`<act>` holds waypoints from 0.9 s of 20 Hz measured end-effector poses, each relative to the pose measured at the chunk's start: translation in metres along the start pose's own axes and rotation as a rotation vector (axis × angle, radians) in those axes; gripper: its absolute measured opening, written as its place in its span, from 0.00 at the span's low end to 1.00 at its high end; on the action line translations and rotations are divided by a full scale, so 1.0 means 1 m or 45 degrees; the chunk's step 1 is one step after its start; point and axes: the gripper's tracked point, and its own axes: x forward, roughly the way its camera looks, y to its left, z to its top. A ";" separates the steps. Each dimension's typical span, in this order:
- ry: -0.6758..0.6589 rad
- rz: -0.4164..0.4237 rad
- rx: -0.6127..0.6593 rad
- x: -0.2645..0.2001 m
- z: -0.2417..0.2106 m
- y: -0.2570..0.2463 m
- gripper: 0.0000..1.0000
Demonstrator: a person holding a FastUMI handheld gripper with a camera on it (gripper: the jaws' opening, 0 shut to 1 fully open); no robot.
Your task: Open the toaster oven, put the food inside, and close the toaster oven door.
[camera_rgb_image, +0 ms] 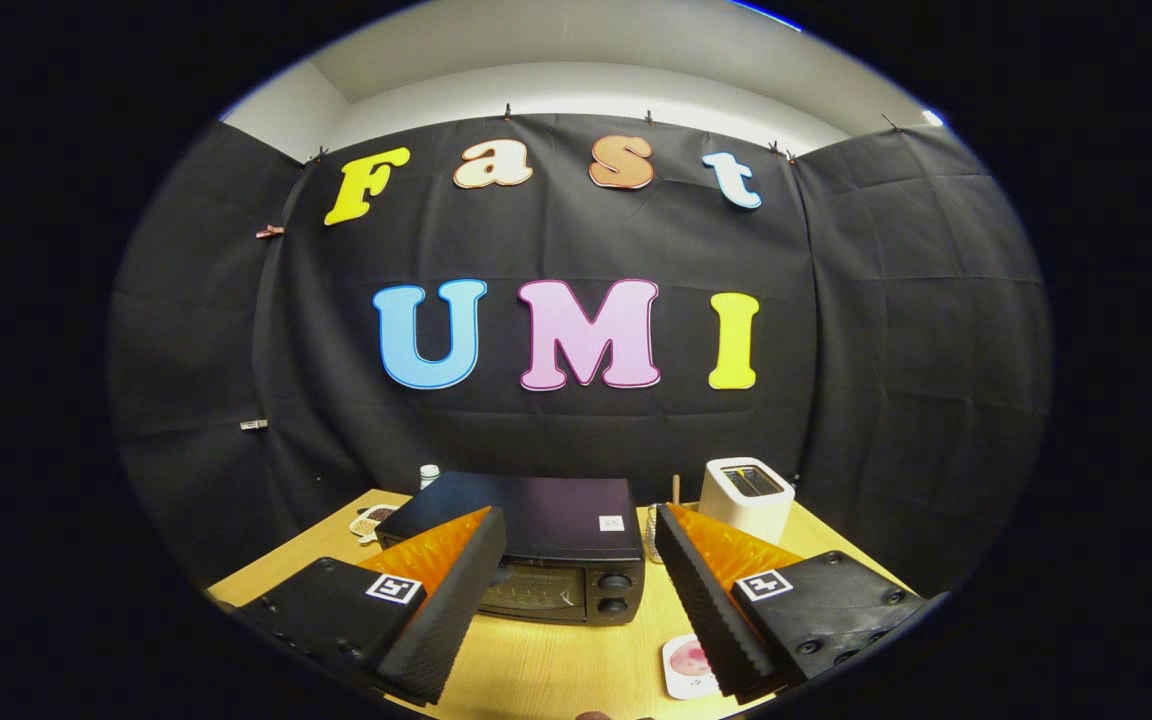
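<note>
A black toaster oven (pixel 536 530) stands on the wooden table (pixel 546 665) with its glass door shut and two knobs (pixel 614 592) on its right front. My gripper (pixel 581 520) hovers above and in front of it, fingers wide apart and nothing between them. The oven sits just beyond and between the fingertips. A small white dish holding a pink piece of food (pixel 688 665) lies on the table near the right finger (pixel 701 590), partly hidden by it.
A white pop-up toaster (pixel 748 495) stands right of the oven at the back. A small bowl of something grainy (pixel 371 521) and a little bottle (pixel 428 475) sit left of the oven. Black cloth walls close in behind and on both sides.
</note>
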 end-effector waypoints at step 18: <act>0.230 0.074 -0.038 0.079 -0.078 0.107 0.98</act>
